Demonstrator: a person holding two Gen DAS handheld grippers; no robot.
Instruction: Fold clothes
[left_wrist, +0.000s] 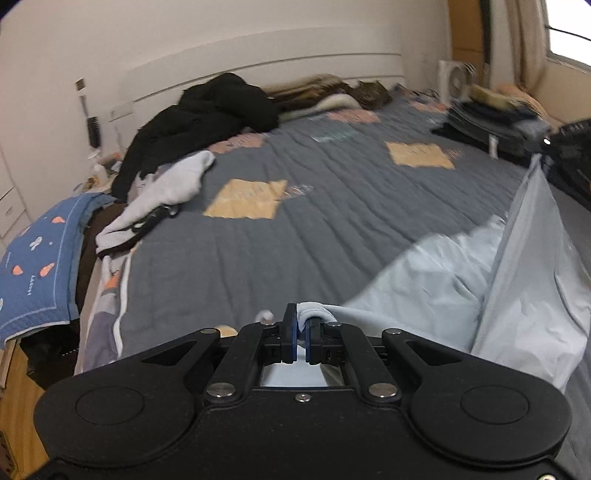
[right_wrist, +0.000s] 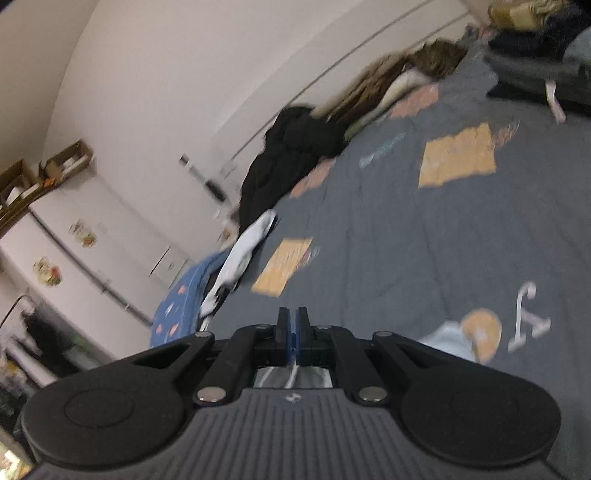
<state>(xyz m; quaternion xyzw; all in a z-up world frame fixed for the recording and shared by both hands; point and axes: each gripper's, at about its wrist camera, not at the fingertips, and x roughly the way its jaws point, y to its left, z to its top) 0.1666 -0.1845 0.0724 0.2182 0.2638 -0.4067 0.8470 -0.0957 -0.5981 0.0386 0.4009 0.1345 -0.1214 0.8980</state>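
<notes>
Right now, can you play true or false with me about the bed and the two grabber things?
1. The left gripper pinches a pale blue garment. True.
2. The bedspread is bright red. False: it is grey with yellow and pink patches.
3. A black heap of clothes lies near the headboard. True.
4. The right gripper has its jaws wide open. False: they are closed together.
5. A white garment lies at the bed's left edge. True.
</notes>
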